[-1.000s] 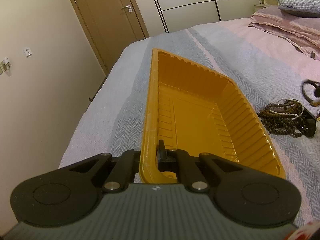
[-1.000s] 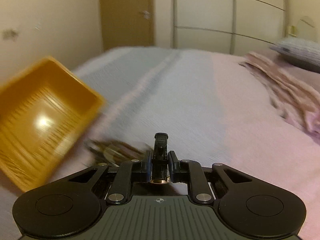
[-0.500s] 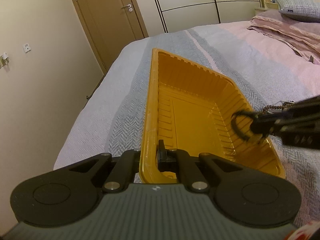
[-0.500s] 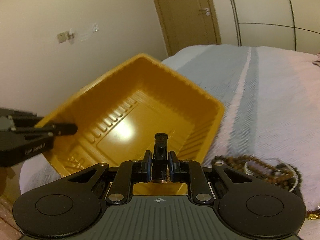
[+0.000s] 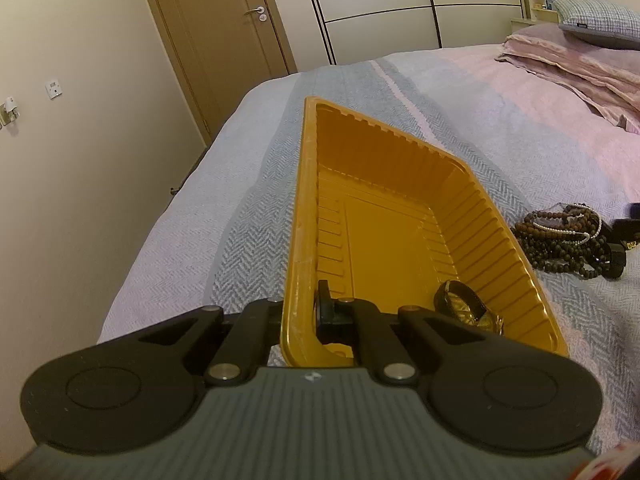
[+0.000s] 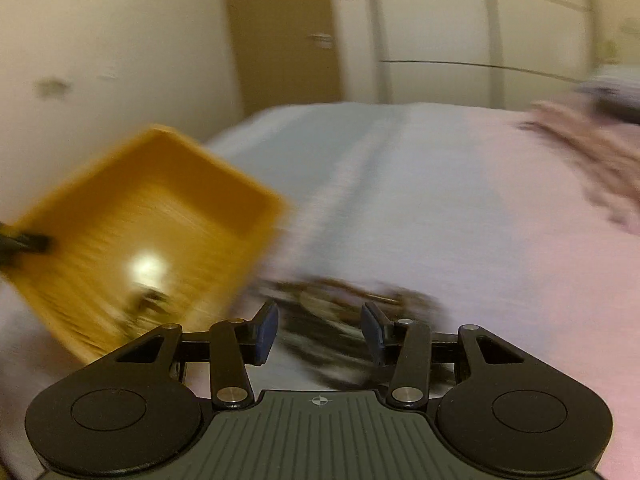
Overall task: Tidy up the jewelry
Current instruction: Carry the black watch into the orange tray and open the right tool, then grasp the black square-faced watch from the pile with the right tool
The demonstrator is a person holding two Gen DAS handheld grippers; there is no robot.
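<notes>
An orange plastic tray (image 5: 384, 240) lies on the bed, and my left gripper (image 5: 310, 312) is shut on its near rim. A black and gold watch (image 5: 464, 306) rests in the tray's near right corner. To the right of the tray lies a heap of bead necklaces and bracelets (image 5: 568, 240). In the blurred right wrist view my right gripper (image 6: 318, 326) hangs above that heap (image 6: 344, 308), its jaws opening with nothing held between them. The tray (image 6: 152, 224) shows at its left, with the left gripper's tip (image 6: 24, 242) on the rim.
The bedspread (image 5: 500, 128) is grey and pink, with folded pink bedding and a pillow (image 5: 596, 20) at the far right. A wall, a brown door (image 5: 224, 36) and white wardrobe fronts stand behind the bed's left edge.
My right gripper carried the watch over the tray, let it go and swung back right over the bead heap, jaws now apart. The watch now lies in the tray. The left gripper stayed put.
</notes>
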